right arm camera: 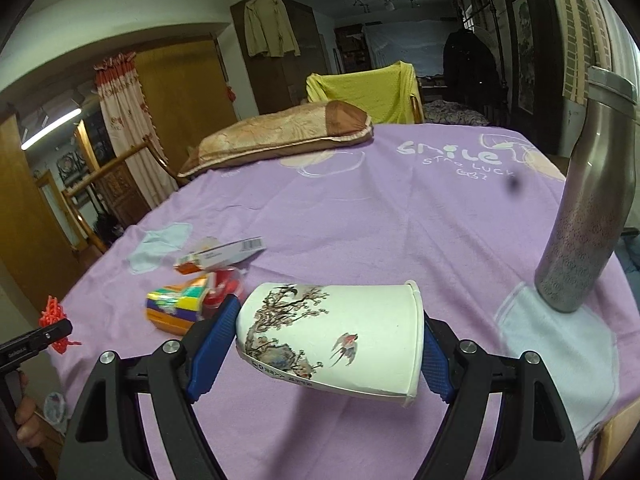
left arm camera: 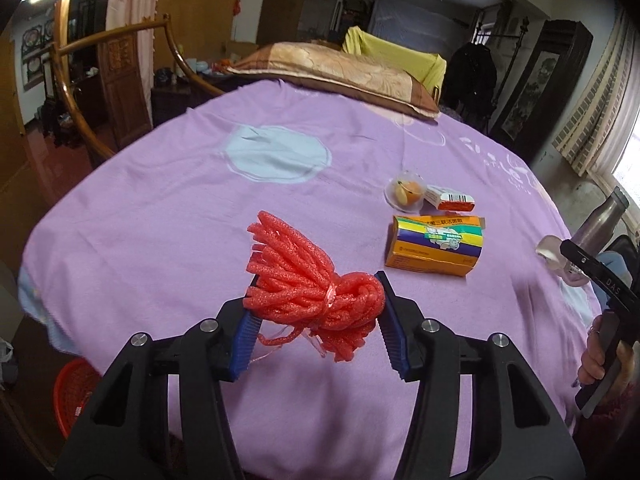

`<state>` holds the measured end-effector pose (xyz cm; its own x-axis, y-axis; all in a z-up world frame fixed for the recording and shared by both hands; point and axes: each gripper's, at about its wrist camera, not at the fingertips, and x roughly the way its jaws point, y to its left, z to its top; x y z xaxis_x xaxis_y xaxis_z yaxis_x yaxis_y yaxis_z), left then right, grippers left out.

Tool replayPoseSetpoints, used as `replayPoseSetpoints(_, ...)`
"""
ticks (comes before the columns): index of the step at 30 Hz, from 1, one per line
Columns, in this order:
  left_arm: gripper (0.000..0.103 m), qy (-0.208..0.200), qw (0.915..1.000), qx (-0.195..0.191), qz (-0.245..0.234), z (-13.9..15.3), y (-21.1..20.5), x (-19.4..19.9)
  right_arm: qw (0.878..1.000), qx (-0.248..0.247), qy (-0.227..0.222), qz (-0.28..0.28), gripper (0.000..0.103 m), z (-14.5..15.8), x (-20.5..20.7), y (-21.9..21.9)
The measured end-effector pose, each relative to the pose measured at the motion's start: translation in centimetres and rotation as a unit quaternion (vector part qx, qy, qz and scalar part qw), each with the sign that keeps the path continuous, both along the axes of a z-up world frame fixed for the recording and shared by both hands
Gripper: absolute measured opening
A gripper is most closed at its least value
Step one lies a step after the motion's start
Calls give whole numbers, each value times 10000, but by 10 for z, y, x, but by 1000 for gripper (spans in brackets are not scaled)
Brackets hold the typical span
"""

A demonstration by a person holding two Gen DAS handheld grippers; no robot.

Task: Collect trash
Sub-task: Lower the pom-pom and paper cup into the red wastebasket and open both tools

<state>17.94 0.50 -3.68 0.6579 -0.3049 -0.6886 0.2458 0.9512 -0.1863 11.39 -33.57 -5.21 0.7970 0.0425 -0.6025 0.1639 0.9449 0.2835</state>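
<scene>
left wrist: left gripper (left arm camera: 316, 300) is clamping a red foam net bundle (left arm camera: 312, 280), spongy tubes w/ a knotted end, long axis running up-left, above the purple bedsheet (left arm camera: 160, 220). orange box (left arm camera: 434, 246), small carton (left arm camera: 450, 200) & plastic cup (left arm camera: 406, 194) are lying beyond.
right wrist: right gripper (right arm camera: 332, 344) is gripping a paper cup (right arm camera: 332, 340) sideways, rim facing right. steel flask (right arm camera: 588, 208) is standing at right.

In the left wrist view, the steel flask (left arm camera: 600, 220) stands partly behind the right gripper (left arm camera: 576, 256) and is clipped by the right edge. Beside the flask, a pale object is too hidden to name. The red basket (left arm camera: 76, 392) is cut by the left gripper's (left arm camera: 316, 300) arm. In the right wrist view, the striped box (right arm camera: 176, 308) left of the flask (right arm camera: 588, 216) is blurred, its print unreadable.
</scene>
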Motion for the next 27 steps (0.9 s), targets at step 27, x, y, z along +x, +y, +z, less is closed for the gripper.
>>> replayPoseSetpoints(27, 79, 312, 9801, 153, 1954, -62, 242, -87, 9764, -298, -334, 2111, 80, 64, -22, 244)
